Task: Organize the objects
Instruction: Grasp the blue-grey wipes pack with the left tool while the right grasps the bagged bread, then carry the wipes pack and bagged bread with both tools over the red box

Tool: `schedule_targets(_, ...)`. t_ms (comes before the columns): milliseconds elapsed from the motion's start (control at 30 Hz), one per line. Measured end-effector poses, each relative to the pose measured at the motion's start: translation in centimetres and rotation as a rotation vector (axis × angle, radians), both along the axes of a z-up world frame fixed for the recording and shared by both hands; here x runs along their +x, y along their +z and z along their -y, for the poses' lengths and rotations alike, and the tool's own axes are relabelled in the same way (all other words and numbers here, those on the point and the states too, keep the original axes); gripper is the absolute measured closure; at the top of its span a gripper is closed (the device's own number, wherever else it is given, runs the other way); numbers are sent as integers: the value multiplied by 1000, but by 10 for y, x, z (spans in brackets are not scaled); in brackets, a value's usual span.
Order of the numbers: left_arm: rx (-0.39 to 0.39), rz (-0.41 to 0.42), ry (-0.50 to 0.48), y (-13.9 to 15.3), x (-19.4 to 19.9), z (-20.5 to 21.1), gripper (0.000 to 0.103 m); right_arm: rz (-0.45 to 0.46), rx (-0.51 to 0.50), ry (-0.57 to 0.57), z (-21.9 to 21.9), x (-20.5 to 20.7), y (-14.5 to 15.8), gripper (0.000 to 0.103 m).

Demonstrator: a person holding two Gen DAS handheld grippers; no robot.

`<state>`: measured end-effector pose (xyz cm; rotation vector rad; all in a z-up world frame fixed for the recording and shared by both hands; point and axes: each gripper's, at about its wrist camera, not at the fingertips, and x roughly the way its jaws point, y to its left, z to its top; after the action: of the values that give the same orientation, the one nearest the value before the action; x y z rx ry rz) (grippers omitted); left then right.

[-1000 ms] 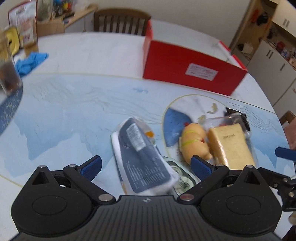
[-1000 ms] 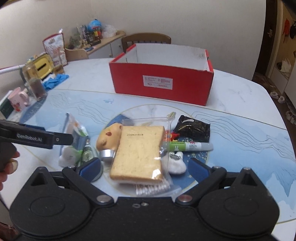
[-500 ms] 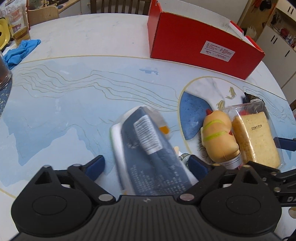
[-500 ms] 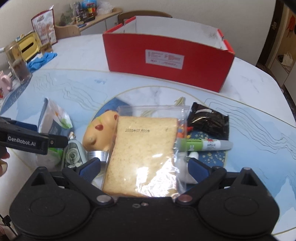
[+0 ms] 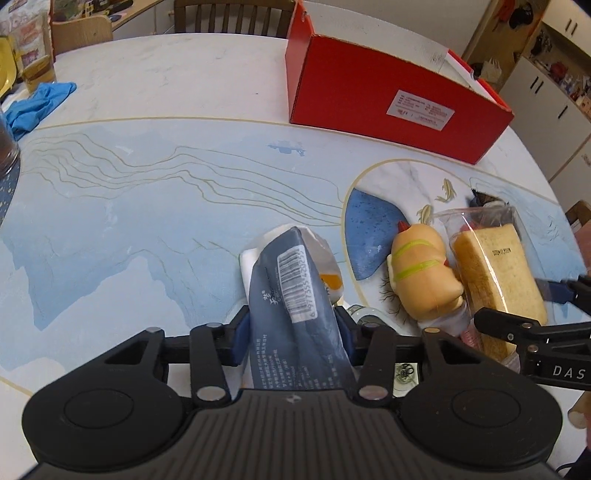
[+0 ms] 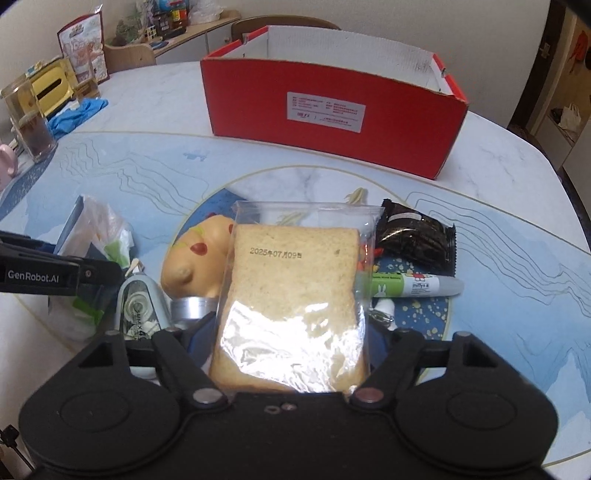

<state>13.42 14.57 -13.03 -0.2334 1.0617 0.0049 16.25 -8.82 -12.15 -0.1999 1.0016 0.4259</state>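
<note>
My left gripper [image 5: 293,338] is shut on a dark blue packet [image 5: 291,295] with a barcode label, low over the table. My right gripper [image 6: 288,343] is shut on a bagged slice of bread [image 6: 291,295], which also shows in the left wrist view [image 5: 498,269]. An open red box [image 6: 332,107] stands behind the pile and shows in the left wrist view [image 5: 391,107] too. Between the grippers lie a yellow squishy toy [image 6: 195,258], a correction tape [image 6: 142,306], a black snack packet [image 6: 417,232] and a green-labelled marker [image 6: 417,286].
A blue cloth [image 5: 35,105] and a glass jar [image 6: 35,134] sit at the table's far left. A yellow box [image 6: 48,88] and a snack bag [image 6: 83,46] stand behind them. A chair [image 5: 229,14] is at the far edge.
Both grippers have moved forward and closed: the left on the dark blue packet, the right on the bagged bread. Both were open a second ago.
</note>
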Motion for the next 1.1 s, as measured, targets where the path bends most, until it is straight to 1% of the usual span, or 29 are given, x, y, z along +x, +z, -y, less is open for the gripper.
schedule_targets(200,-36,15,-6,14,-2,-1,59,-16,44,-42,14,2,10,26)
schedule_targets(400,-38,32,-47,34,3,5,59,-7,69,-48,23,4,27,26)
schedule_targets(533,-38,59,-82,51,12,8,59,-7,95,-47,28,11,44,26)
schedule_targets(767,0,119,-132,80,41,14,59,12,137,-42,31,36,75,26)
schedule_targets(1000,-11,169,-169,109,79,14,59,47,164,-50,34,69,105,26)
schedule_targets(1100,-19,183,-184,119,97,16,59,69,156,-50,32,83,115,26)
